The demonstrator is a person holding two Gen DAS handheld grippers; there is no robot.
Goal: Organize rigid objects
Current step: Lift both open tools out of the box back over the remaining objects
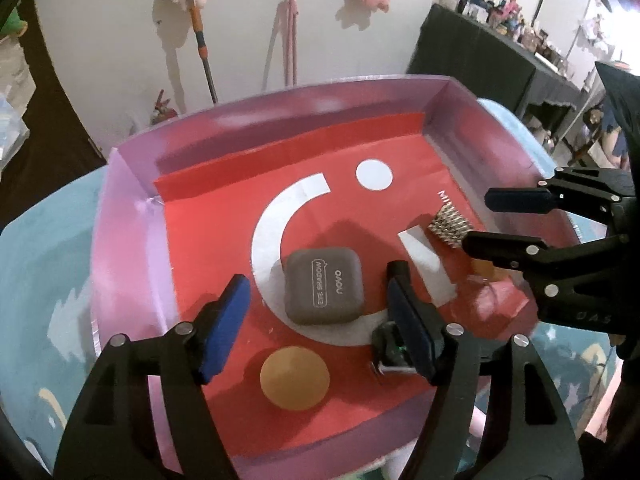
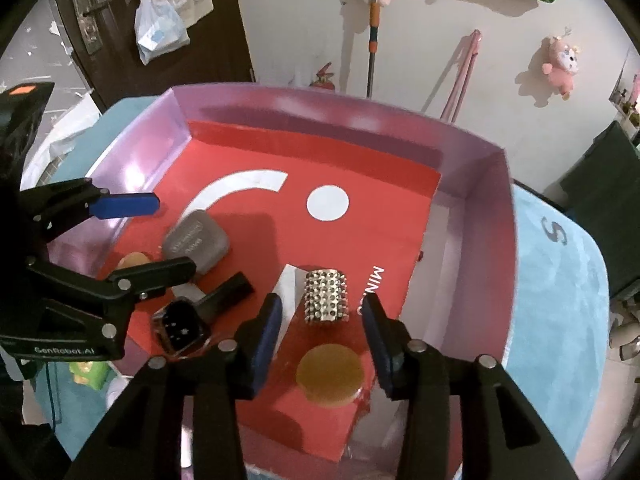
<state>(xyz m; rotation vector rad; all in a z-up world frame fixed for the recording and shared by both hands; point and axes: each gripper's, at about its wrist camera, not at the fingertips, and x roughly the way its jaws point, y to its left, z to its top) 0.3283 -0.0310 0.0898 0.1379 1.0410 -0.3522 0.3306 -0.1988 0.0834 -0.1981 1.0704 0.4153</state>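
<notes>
A pink-walled tray [image 1: 124, 216] with a red floor holds several objects. A grey eye-shadow case [image 1: 324, 286] lies between my open left gripper's [image 1: 316, 326] fingers. A tan disc [image 1: 295, 377] lies near it, and a smartwatch [image 1: 394, 354] sits by the right fingertip. In the right wrist view, my open right gripper [image 2: 322, 334] hovers over a studded silver cuff [image 2: 326, 296] and a second tan disc [image 2: 330, 374]. The case [image 2: 196, 242] and the watch [image 2: 182, 330] lie to the left, by the left gripper [image 2: 154, 236]. Both grippers are empty.
The tray [image 2: 492, 240] rests on a light blue round table [image 2: 560, 280]. A white wall with hanging plush toys [image 2: 560, 62] and a mop [image 2: 374, 28] stands behind. A dark door [image 2: 100, 20] is at the left, and dark shelving [image 1: 500, 52] at the right.
</notes>
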